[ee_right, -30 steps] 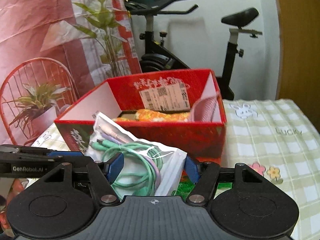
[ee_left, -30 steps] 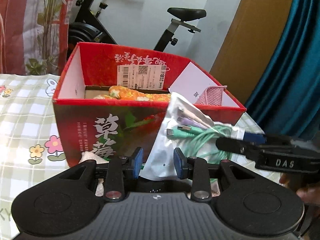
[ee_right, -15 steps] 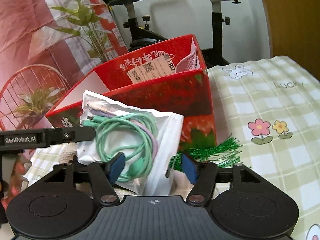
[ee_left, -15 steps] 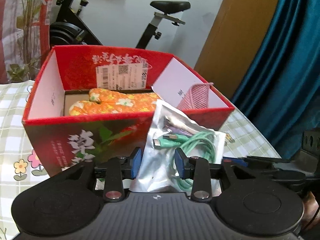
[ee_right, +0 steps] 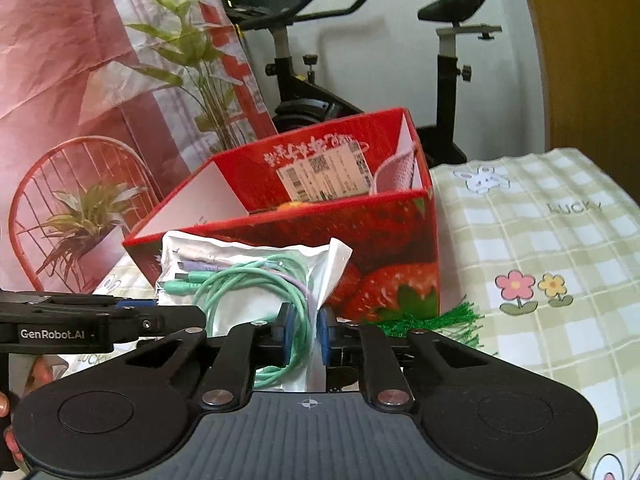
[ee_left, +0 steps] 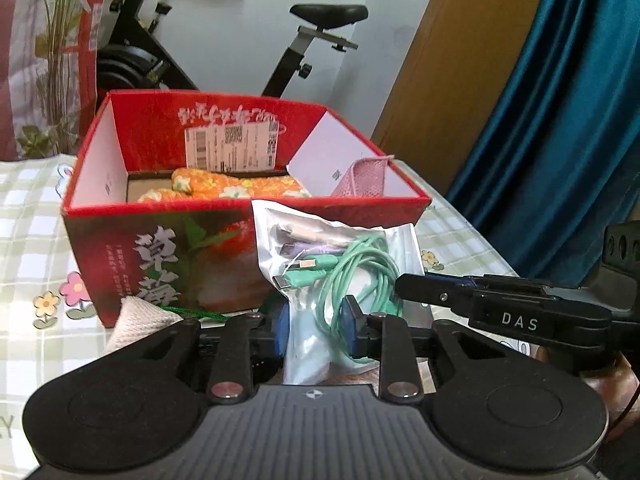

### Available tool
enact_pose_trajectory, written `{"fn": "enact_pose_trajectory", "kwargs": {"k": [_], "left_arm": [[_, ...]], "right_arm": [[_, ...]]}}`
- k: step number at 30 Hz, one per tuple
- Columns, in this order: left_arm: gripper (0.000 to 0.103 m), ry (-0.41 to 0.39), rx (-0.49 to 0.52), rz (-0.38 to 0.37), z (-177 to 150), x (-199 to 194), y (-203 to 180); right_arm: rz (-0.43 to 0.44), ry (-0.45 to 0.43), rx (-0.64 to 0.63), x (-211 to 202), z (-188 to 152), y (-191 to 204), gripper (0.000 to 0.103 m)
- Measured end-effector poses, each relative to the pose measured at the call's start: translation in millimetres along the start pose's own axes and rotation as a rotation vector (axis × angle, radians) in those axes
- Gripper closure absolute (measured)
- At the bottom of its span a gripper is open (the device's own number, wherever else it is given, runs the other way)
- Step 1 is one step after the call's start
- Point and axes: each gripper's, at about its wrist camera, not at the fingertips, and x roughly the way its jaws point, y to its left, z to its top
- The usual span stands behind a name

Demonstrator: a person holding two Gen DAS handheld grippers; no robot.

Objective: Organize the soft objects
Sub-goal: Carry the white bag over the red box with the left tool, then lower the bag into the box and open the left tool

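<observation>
Cable pouch (ee_left: 340, 264): a clear and white plastic bag with coiled mint-green and lilac USB cables (ee_right: 256, 280) inside, held upright off the desk just in front of the red strawberry box (ee_left: 168, 256). You have it gripped from both sides.

Left gripper (ee_left: 315, 330): your fingers (ee_left: 280, 328) have just been closing and now pinch the pouch's lower edge, the plastic bunched between the blue pads.

Right gripper (ee_right: 304, 332): your fingers (ee_right: 285, 330) have just closed down to a narrow gap, clamped on the pouch's bottom corner with a loop of green cable caught between the pads. In the left wrist view this gripper reaches in from the right, its tip at the bag's side.

Red strawberry box: open-topped, standing on the desk (ee_right: 560, 240), which wears a green-checked cloth with flowers. A white shipping label (ee_left: 232, 148) sticks to its inner back wall.

Inside the box: an orange floral cloth item (ee_left: 236, 188) lying on the bottom; a pink mesh basket (ee_left: 366, 178) leaning in the right corner.

Beside the box: a green tassel (ee_right: 436, 320) at its front foot; a whitish knitted item (ee_left: 136, 320) near the left gripper.

Background: exercise bike (ee_left: 208, 40), potted plants (ee_right: 80, 232), teal curtain (ee_left: 560, 120).
</observation>
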Motion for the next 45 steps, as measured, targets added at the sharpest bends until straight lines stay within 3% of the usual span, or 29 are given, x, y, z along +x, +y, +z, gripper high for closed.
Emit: {"fn": "enact_pose_trajectory", "kwargs": {"k": [13, 23, 32, 38, 45], "left_arm": [[0.074, -0.127, -0.019, 0.028, 25.1, -36.4, -3.3], [0.075, -0.199, -0.047, 0.092, 80.7, -12.7, 12.4], [0.074, -0.116, -0.081, 0.17, 119.2, 45.1, 38.3], [0.072, -0.027, -0.072, 0.212, 115.7, 73.9, 47.7], [0.068, 0.0, -0.047, 0.255, 112.3, 78.3, 51.2]], "right_arm": [[0.03, -0.098, -0.061, -24.8, 41.5, 25.7, 0.098], [0.045, -0.141, -0.088, 14.3, 109.7, 19.6, 0.098], [0.006, -0.061, -0.109, 98.2, 146.2, -5.4, 0.098], [-0.034, 0.049, -0.095, 136.0, 141.0, -14.3, 0.098], [-0.08, 0.1, -0.089, 153.8, 130.6, -17.4, 0.096]]}}
